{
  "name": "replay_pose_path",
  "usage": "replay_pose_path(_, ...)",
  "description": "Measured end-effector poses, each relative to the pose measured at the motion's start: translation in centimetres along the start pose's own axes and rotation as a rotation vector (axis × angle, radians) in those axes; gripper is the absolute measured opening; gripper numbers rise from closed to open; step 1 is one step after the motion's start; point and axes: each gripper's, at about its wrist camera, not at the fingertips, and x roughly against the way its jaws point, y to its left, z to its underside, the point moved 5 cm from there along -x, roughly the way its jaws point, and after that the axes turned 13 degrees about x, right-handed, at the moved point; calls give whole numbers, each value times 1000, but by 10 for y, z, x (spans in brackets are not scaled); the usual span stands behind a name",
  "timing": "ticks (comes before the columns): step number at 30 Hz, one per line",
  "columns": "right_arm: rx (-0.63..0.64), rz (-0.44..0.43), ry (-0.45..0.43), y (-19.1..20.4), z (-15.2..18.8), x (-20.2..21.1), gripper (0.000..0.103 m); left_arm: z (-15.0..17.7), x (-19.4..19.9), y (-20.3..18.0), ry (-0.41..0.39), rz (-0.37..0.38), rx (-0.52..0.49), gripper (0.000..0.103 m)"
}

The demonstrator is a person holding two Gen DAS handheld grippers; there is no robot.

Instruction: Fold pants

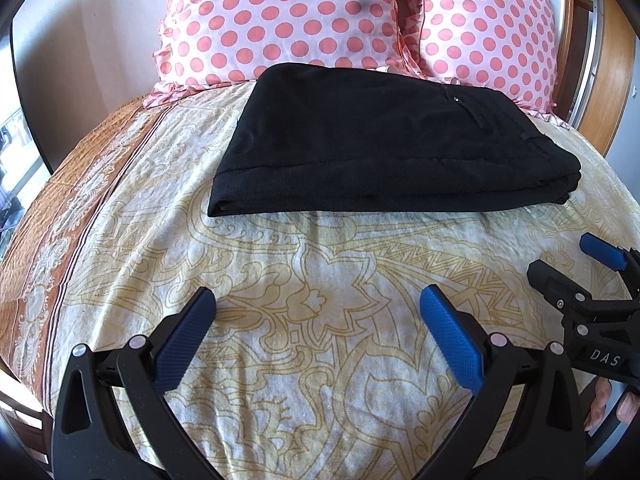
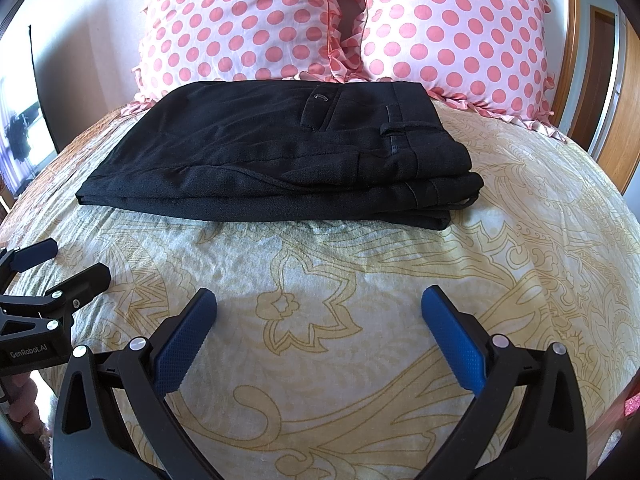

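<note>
Pants (image 2: 276, 152) are lying folded on the bed (image 2: 360, 300); left gripper (image 1: 318, 304) and right gripper (image 2: 319, 304) are hovering near, spread, empty.

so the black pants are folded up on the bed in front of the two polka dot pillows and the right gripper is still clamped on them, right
Not quite. The black pants lie folded in front of the polka dot pillows, but the right gripper is open and clear of them, over bare bedsheet. The right wrist view shows this.

only two bits of text readable: "DAS" on the right gripper (image 1: 576, 276) body, and "GenRobot.AI" on the left gripper (image 2: 68, 264) body, white on black.
</note>
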Motion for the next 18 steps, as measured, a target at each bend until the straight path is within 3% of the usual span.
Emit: replay_pose_path(18, -1, 1, 0, 1, 0, 0, 102, 3, 1, 0, -2, 4, -5, 101)
